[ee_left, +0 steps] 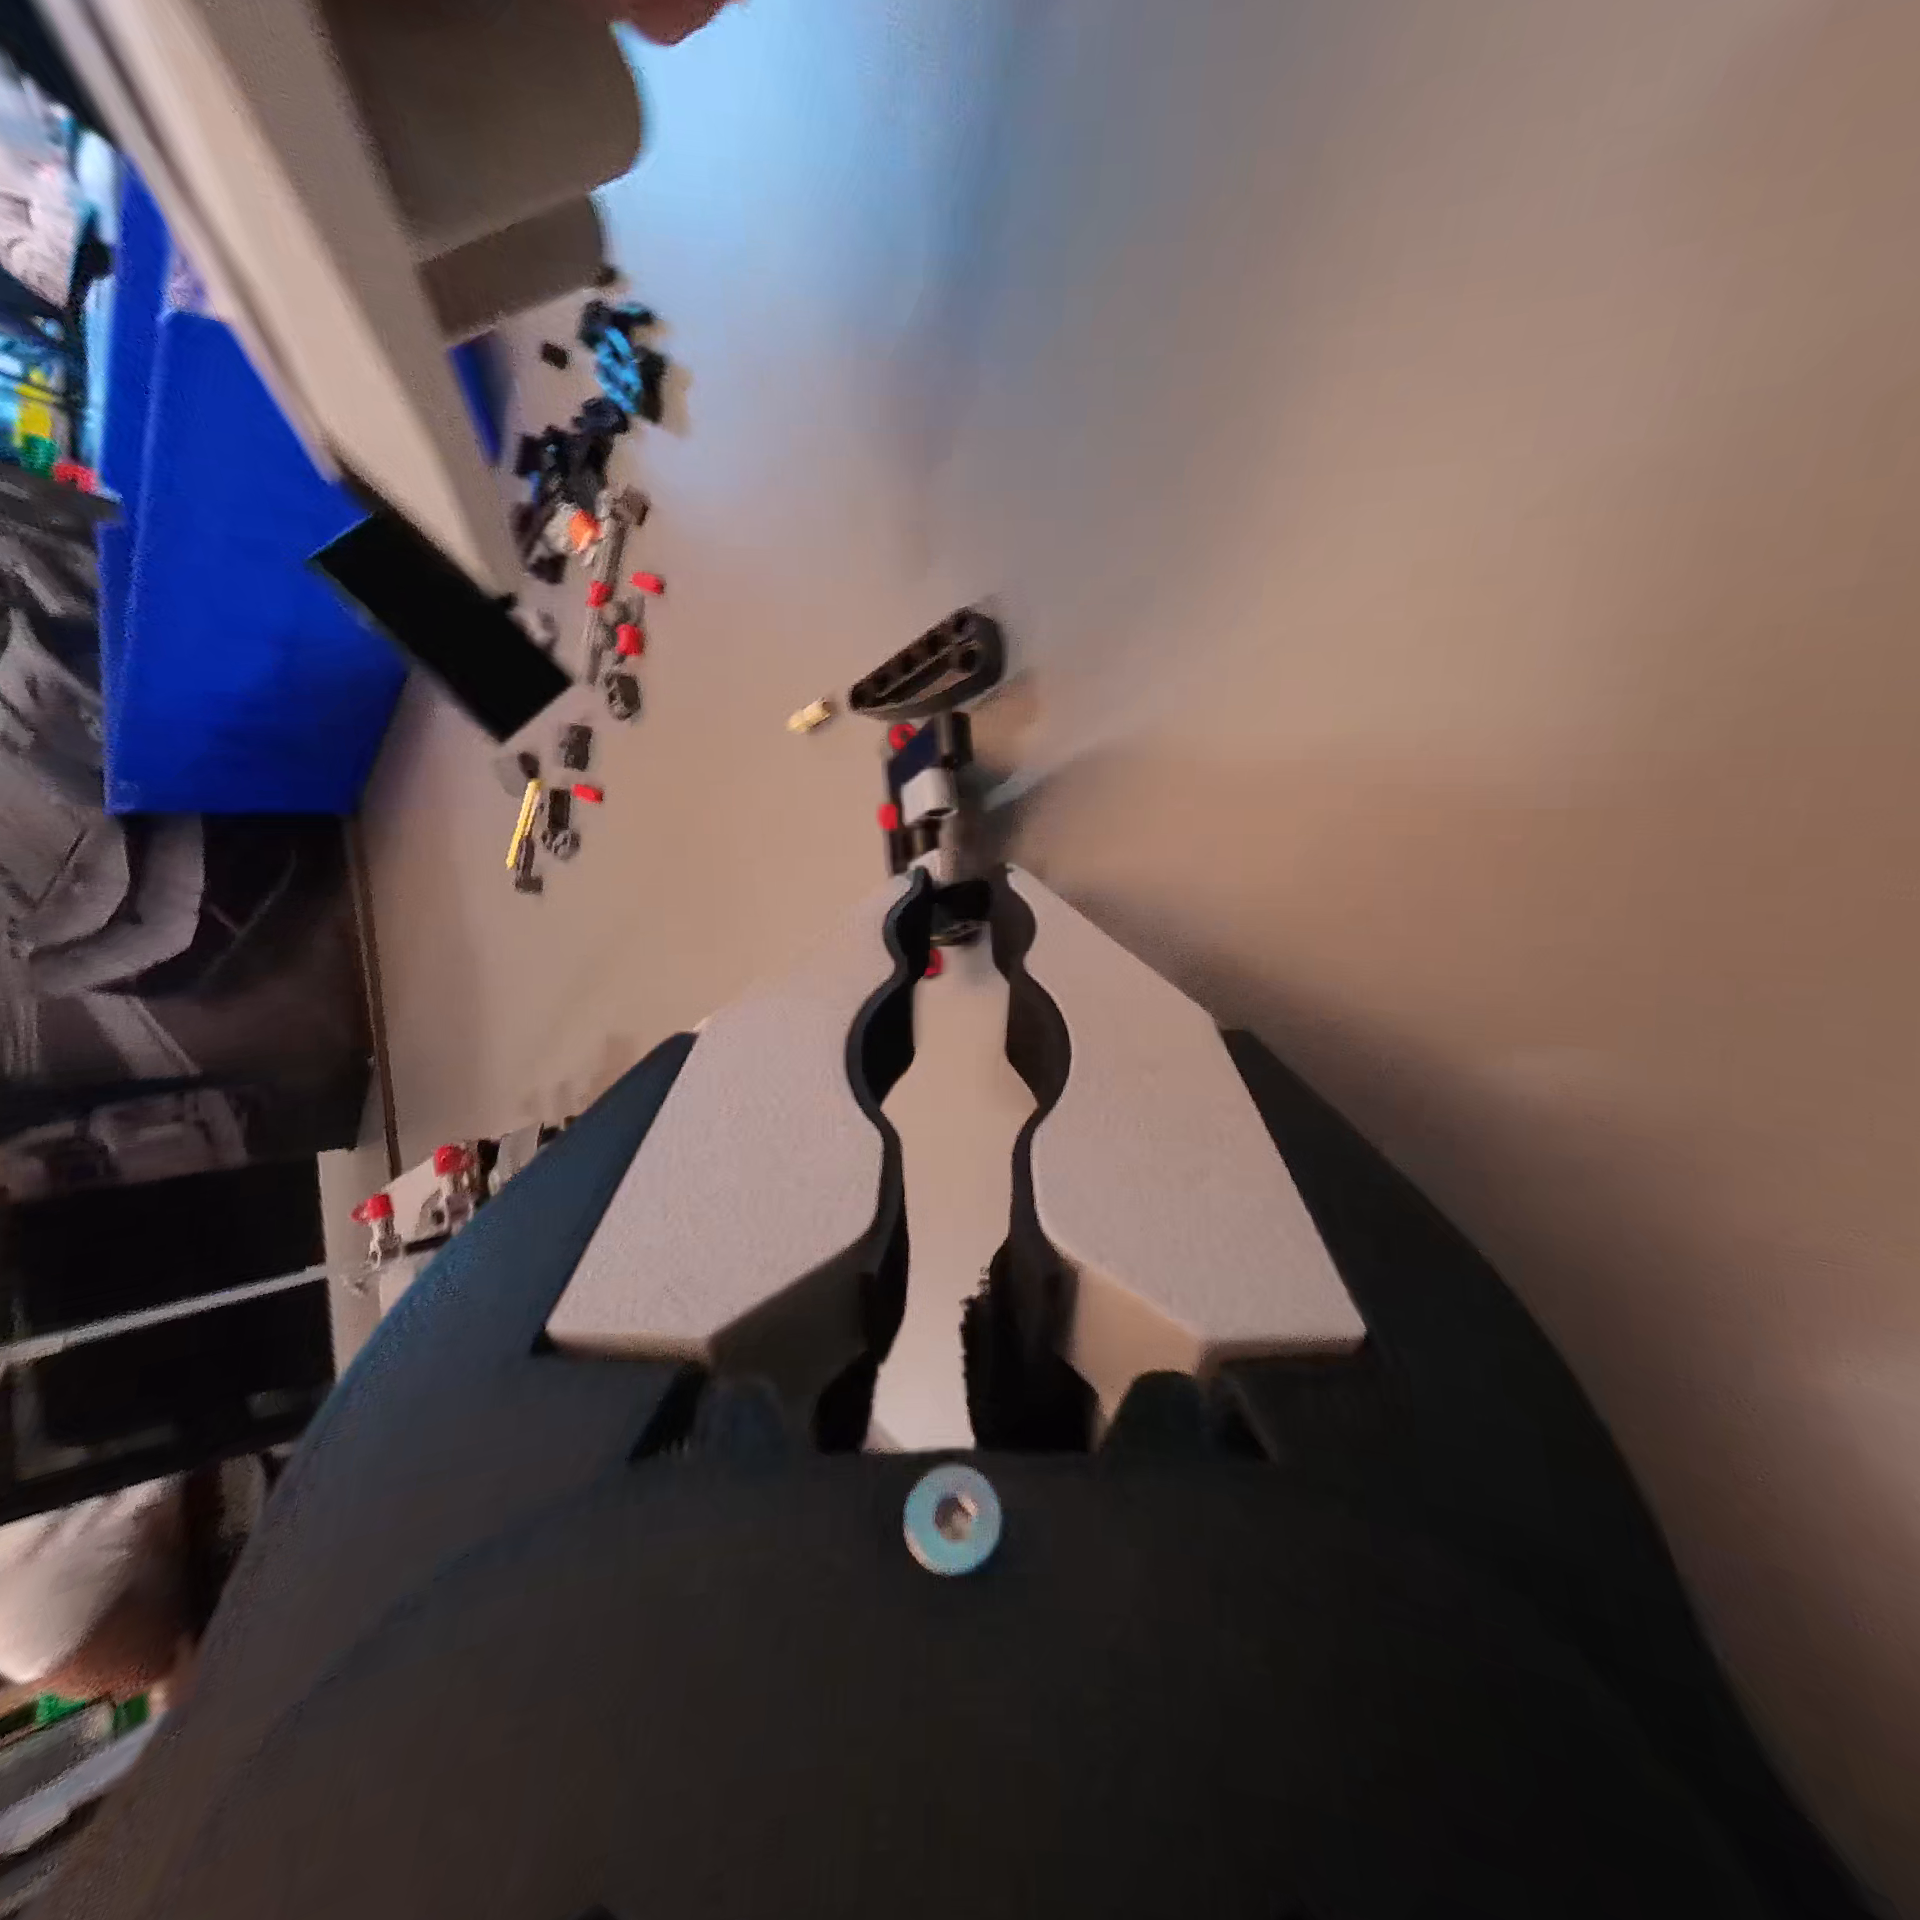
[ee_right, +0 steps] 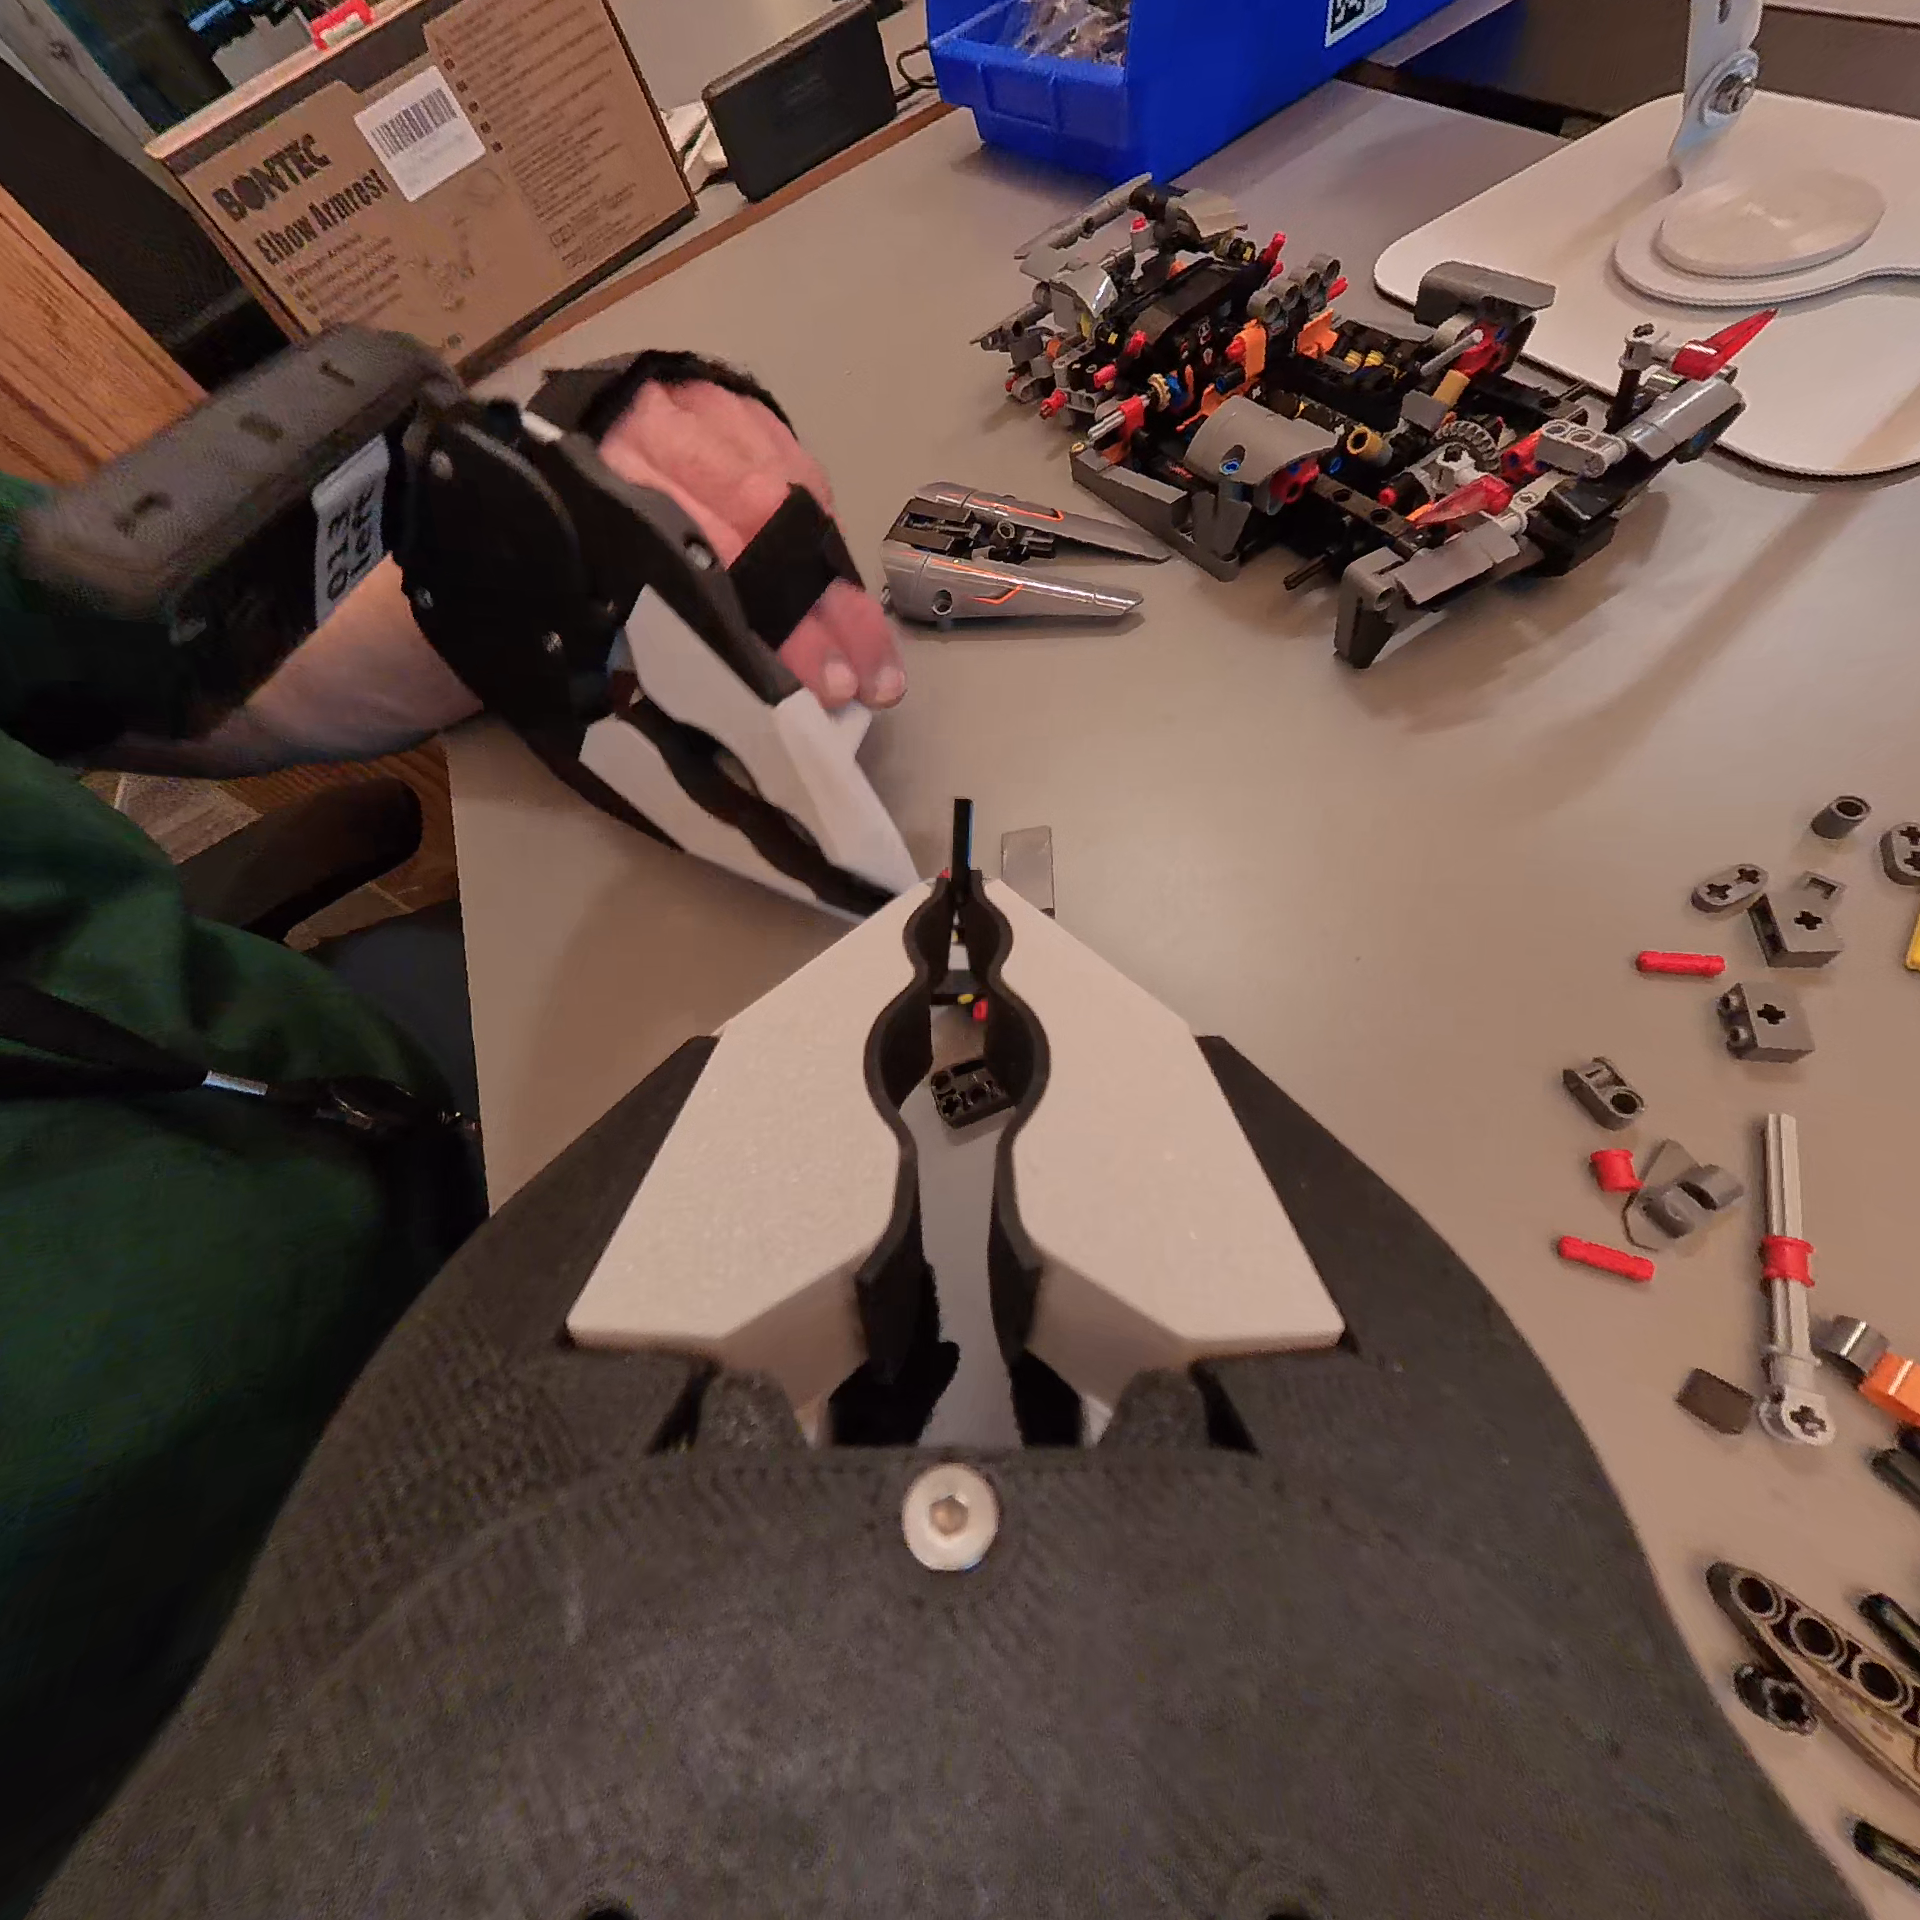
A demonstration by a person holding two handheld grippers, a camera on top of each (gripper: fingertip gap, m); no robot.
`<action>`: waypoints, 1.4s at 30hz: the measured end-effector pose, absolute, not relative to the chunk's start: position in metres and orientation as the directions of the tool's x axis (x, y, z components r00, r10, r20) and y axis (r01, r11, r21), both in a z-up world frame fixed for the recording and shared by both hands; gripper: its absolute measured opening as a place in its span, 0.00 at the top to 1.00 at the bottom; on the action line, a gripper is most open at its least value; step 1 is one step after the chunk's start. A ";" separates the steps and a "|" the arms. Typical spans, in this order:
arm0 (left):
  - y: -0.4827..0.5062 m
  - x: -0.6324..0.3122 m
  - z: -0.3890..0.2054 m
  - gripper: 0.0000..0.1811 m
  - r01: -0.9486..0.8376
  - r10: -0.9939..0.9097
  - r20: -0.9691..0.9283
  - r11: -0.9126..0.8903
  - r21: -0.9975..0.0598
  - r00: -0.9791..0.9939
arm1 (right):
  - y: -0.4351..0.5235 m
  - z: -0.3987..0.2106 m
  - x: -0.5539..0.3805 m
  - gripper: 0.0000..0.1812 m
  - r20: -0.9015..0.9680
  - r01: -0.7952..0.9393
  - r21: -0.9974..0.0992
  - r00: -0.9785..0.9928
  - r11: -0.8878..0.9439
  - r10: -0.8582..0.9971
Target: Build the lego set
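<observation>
My left gripper (ee_left: 951, 902) is shut on a small sub-assembly (ee_left: 925, 800) of black, grey and red pieces that sticks out past its tips; this view is blurred. My right gripper (ee_right: 961, 896) is shut on a thin black axle (ee_right: 961, 836) that stands up between its tips. A small black connector (ee_right: 971, 1093) shows through the gap between the fingers. In the right wrist view the left gripper (ee_right: 883, 891), held by a hand, meets my right gripper tip to tip. The part-built car chassis (ee_right: 1351, 436) stands at the far right of the table.
A silver panel piece (ee_right: 1008, 561) lies before the chassis. Loose pieces (ee_right: 1766, 1039) are scattered at the right. A black curved beam (ee_left: 925, 665) lies beyond the sub-assembly. A cardboard box (ee_right: 416, 197), blue bin (ee_right: 1143, 73) and white stand base (ee_right: 1714, 260) line the back. There is about 9 centimeters between the tips of the two grippers.
</observation>
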State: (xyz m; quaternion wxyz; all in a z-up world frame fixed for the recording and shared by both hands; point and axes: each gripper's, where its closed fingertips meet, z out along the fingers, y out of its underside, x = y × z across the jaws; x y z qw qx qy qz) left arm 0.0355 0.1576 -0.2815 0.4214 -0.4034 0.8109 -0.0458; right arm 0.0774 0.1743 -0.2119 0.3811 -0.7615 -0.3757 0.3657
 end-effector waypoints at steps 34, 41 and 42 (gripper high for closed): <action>0.174 0.043 -0.205 1.00 -0.274 -0.995 -0.100 0.099 -0.957 -0.013 | 0.177 -0.194 0.031 1.00 -0.267 0.186 -0.921 0.343 -0.344 0.900; 0.170 0.042 -0.215 1.00 -0.344 -0.985 -0.163 0.173 -0.923 -0.058 | 0.171 -0.195 0.034 0.96 -0.270 0.214 -0.913 0.326 -0.349 0.906; 0.169 0.042 -0.217 1.00 -0.358 -0.983 -0.173 0.183 -0.916 -0.060 | 0.171 -0.195 0.035 0.95 -0.261 0.227 -0.911 0.327 -0.344 0.908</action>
